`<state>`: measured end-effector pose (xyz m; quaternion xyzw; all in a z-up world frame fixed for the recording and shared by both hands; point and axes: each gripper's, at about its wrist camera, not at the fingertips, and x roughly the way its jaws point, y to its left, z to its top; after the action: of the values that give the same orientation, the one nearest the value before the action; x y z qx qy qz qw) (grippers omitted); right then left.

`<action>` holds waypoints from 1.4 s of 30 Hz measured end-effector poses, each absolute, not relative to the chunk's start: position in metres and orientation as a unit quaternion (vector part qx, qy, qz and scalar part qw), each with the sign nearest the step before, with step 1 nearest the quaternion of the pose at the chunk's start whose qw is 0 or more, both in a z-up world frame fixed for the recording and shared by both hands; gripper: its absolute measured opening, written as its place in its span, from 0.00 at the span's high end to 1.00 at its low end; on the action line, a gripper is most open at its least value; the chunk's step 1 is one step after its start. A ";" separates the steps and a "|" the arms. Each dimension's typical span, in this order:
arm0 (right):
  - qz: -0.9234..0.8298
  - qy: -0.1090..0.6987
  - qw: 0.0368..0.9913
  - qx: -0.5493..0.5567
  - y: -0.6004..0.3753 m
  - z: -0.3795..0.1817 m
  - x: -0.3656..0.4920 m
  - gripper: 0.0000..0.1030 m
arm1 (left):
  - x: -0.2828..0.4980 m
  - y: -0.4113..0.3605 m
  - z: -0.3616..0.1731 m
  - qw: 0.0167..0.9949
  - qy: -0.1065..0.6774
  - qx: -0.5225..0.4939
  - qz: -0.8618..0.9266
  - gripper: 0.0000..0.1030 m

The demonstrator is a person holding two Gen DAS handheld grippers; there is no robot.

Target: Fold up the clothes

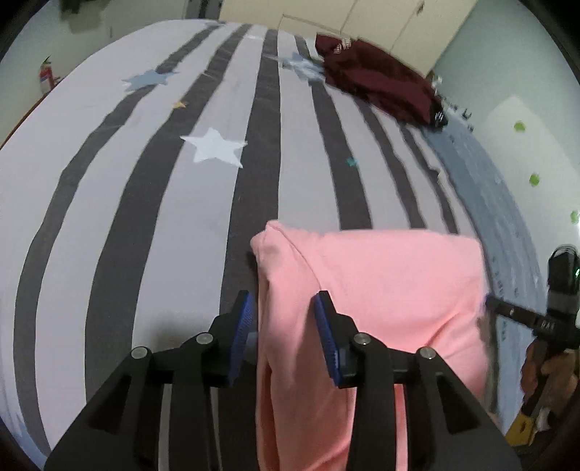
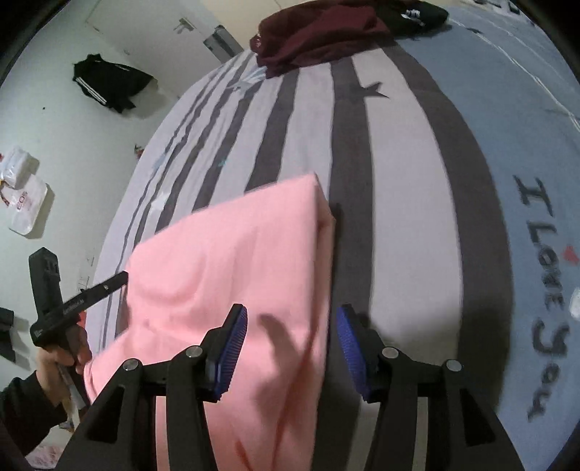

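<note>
A folded pink garment (image 1: 380, 290) lies on the striped bed cover (image 1: 145, 181) near its front edge. My left gripper (image 1: 286, 319) is open, its blue pads either side of the garment's left fold. My right gripper (image 2: 291, 337) is open over the garment's (image 2: 224, 261) right edge, jaws wide. The right gripper also shows at the right edge of the left wrist view (image 1: 543, 322). The left gripper shows at the left of the right wrist view (image 2: 76, 300), held by a hand.
A dark red garment (image 1: 377, 83) with a black one (image 1: 436, 116) lies at the far side of the bed; both show in the right wrist view (image 2: 319, 32). A black jacket (image 2: 108, 85) and plastic bags (image 2: 21, 195) lie on the floor.
</note>
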<state>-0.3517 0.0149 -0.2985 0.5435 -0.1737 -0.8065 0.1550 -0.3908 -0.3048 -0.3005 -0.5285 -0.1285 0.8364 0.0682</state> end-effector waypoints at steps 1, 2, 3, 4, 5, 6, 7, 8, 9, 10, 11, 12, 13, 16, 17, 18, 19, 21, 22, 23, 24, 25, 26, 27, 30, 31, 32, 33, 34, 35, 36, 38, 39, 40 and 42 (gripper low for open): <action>-0.805 -0.171 0.154 0.547 0.012 -0.302 -0.357 0.53 | -0.390 -0.305 -0.302 0.071 -0.130 -0.531 0.834 0.69; -0.803 -0.173 0.156 0.549 0.010 -0.305 -0.361 0.53 | -0.388 -0.305 -0.301 0.077 -0.133 -0.528 0.835 0.70; -0.800 -0.175 0.158 0.552 0.008 -0.308 -0.365 0.53 | -0.386 -0.306 -0.299 0.086 -0.135 -0.524 0.837 0.77; -0.798 -0.175 0.162 0.553 0.006 -0.310 -0.369 0.53 | -0.384 -0.306 -0.297 0.095 -0.135 -0.521 0.837 0.80; -0.800 -0.173 0.170 0.550 0.004 -0.309 -0.371 0.54 | -0.383 -0.305 -0.295 0.103 -0.136 -0.518 0.838 0.80; -0.802 -0.171 0.176 0.545 0.003 -0.306 -0.371 0.59 | -0.383 -0.306 -0.294 0.106 -0.140 -0.519 0.837 0.80; -0.804 -0.168 0.180 0.541 0.001 -0.303 -0.371 0.60 | -0.383 -0.308 -0.294 0.107 -0.146 -0.520 0.835 0.80; -0.806 -0.165 0.183 0.538 0.000 -0.301 -0.372 0.60 | -0.384 -0.310 -0.296 0.109 -0.157 -0.523 0.830 0.80; -0.805 -0.166 0.184 0.539 -0.001 -0.300 -0.374 0.59 | -0.385 -0.312 -0.299 0.111 -0.162 -0.525 0.828 0.80; -0.801 -0.169 0.185 0.543 -0.001 -0.301 -0.376 0.58 | -0.386 -0.312 -0.301 0.113 -0.161 -0.525 0.828 0.80; -0.799 -0.171 0.186 0.546 0.001 -0.304 -0.375 0.58 | -0.386 -0.309 -0.302 0.116 -0.148 -0.525 0.830 0.81; -0.797 -0.171 0.187 0.548 0.002 -0.308 -0.374 0.58 | -0.387 -0.305 -0.301 0.119 -0.134 -0.523 0.833 0.87; -0.796 -0.169 0.188 0.549 0.002 -0.310 -0.375 0.68 | -0.387 -0.304 -0.299 0.120 -0.131 -0.519 0.836 0.90; -0.797 -0.166 0.185 0.550 0.004 -0.311 -0.382 0.96 | -0.390 -0.302 -0.293 0.119 -0.132 -0.505 0.844 0.95; -0.800 -0.165 0.183 0.547 0.005 -0.309 -0.384 0.96 | -0.393 -0.303 -0.290 0.118 -0.136 -0.501 0.847 0.96; -0.804 -0.165 0.183 0.541 0.006 -0.306 -0.386 0.97 | -0.396 -0.304 -0.286 0.118 -0.140 -0.496 0.849 0.96; -0.809 -0.165 0.181 0.534 0.008 -0.301 -0.390 0.97 | -0.399 -0.306 -0.283 0.118 -0.145 -0.493 0.850 0.96; -0.814 -0.164 0.175 0.529 0.011 -0.295 -0.398 0.97 | -0.407 -0.308 -0.280 0.116 -0.149 -0.491 0.851 0.96; -0.817 -0.163 0.172 0.526 0.013 -0.293 -0.403 0.97 | -0.410 -0.307 -0.279 0.114 -0.146 -0.492 0.851 0.96; -0.818 -0.161 0.171 0.525 0.014 -0.291 -0.408 0.97 | -0.418 -0.302 -0.280 0.113 -0.143 -0.493 0.851 0.96; -0.819 -0.160 0.170 0.525 0.014 -0.291 -0.413 0.97 | -0.430 -0.297 -0.282 0.112 -0.141 -0.495 0.850 0.96; -0.819 -0.159 0.170 0.524 0.013 -0.291 -0.419 0.97 | -0.435 -0.297 -0.282 0.111 -0.140 -0.496 0.850 0.96; -0.819 -0.157 0.170 0.526 0.012 -0.292 -0.427 0.97 | -0.436 -0.302 -0.281 0.111 -0.140 -0.495 0.850 0.96; -0.818 -0.155 0.171 0.527 0.011 -0.293 -0.432 0.97 | -0.437 -0.307 -0.281 0.111 -0.140 -0.495 0.850 0.96; -0.815 -0.155 0.175 0.530 0.015 -0.300 -0.442 0.97 | -0.447 -0.312 -0.280 0.108 -0.152 -0.491 0.851 0.96; -0.815 -0.157 0.176 0.529 0.016 -0.300 -0.445 0.97 | -0.451 -0.312 -0.278 0.105 -0.155 -0.489 0.852 0.96; -0.816 -0.159 0.178 0.527 0.017 -0.299 -0.450 0.97 | -0.456 -0.313 -0.277 0.102 -0.154 -0.488 0.853 0.96; -0.817 -0.158 0.179 0.525 0.017 -0.297 -0.455 0.97 | -0.461 -0.313 -0.276 0.100 -0.151 -0.487 0.854 0.96; -0.819 -0.155 0.181 0.522 0.015 -0.294 -0.458 0.97 | -0.466 -0.314 -0.276 0.099 -0.147 -0.487 0.855 0.96; -0.820 -0.154 0.182 0.521 0.015 -0.292 -0.462 0.97 | -0.471 -0.315 -0.278 0.096 -0.147 -0.489 0.855 0.96; -0.818 -0.155 0.182 0.524 0.015 -0.291 -0.464 0.96 | -0.476 -0.317 -0.281 0.093 -0.148 -0.492 0.853 0.96; -0.810 -0.153 0.181 0.536 0.013 -0.296 -0.469 0.96 | -0.483 -0.320 -0.286 0.089 -0.152 -0.497 0.850 0.96; -0.806 -0.155 0.181 0.541 0.013 -0.300 -0.470 0.96 | -0.484 -0.321 -0.287 0.089 -0.154 -0.497 0.849 0.96; -0.802 -0.161 0.179 0.547 0.015 -0.304 -0.469 0.91 | -0.485 -0.323 -0.287 0.089 -0.156 -0.498 0.849 0.96; -0.790 -0.183 0.171 0.560 0.022 -0.313 -0.463 0.85 | -0.479 -0.326 -0.283 0.088 -0.169 -0.494 0.848 0.95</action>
<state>-0.4631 0.0219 -0.3132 0.5599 -0.1832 -0.7897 0.1711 -0.4793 -0.3259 -0.2826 -0.4941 -0.1692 0.8482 0.0883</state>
